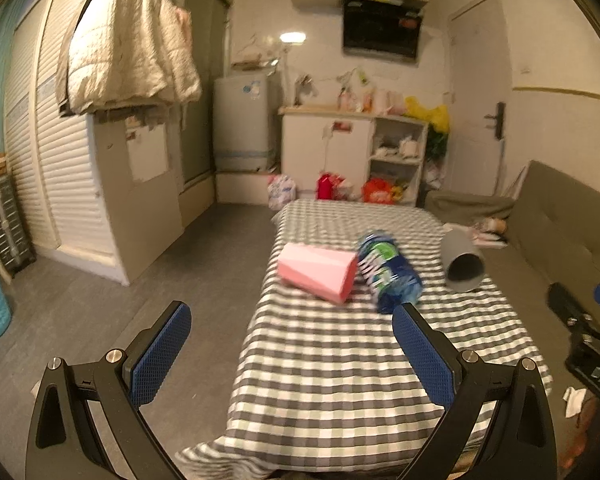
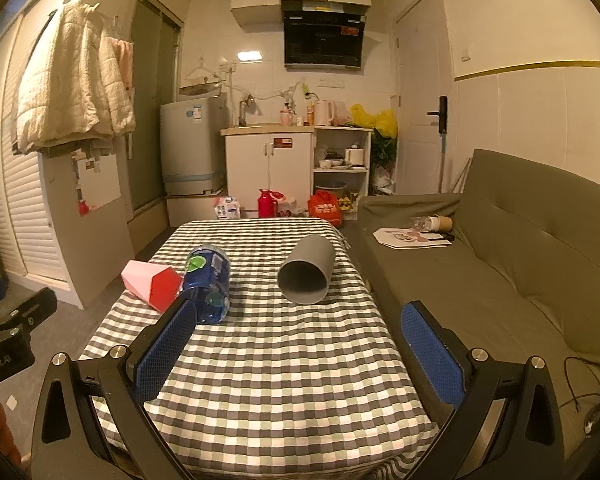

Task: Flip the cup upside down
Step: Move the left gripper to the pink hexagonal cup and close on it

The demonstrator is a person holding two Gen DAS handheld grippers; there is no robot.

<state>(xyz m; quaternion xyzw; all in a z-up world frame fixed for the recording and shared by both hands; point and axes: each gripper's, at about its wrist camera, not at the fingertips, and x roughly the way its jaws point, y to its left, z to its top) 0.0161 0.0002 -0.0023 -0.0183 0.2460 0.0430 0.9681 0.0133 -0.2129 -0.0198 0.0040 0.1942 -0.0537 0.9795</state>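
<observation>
Both grippers hover at the near end of the checked table [image 2: 284,360], holding nothing. Right gripper [image 2: 298,356] has its jaws wide apart; left gripper [image 1: 292,356] likewise. Further on, three things lie tipped on the cloth. The grey cup [image 2: 306,270] lies on its side almost straight ahead of the right gripper — long axis near-to-far, open mouth facing the claw. Left of it lie a blue bottle [image 2: 208,284] and a pink cup [image 2: 152,284], the latter nearer the left gripper, mouth pointing right. Right arm looks better placed for the grey one.
</observation>
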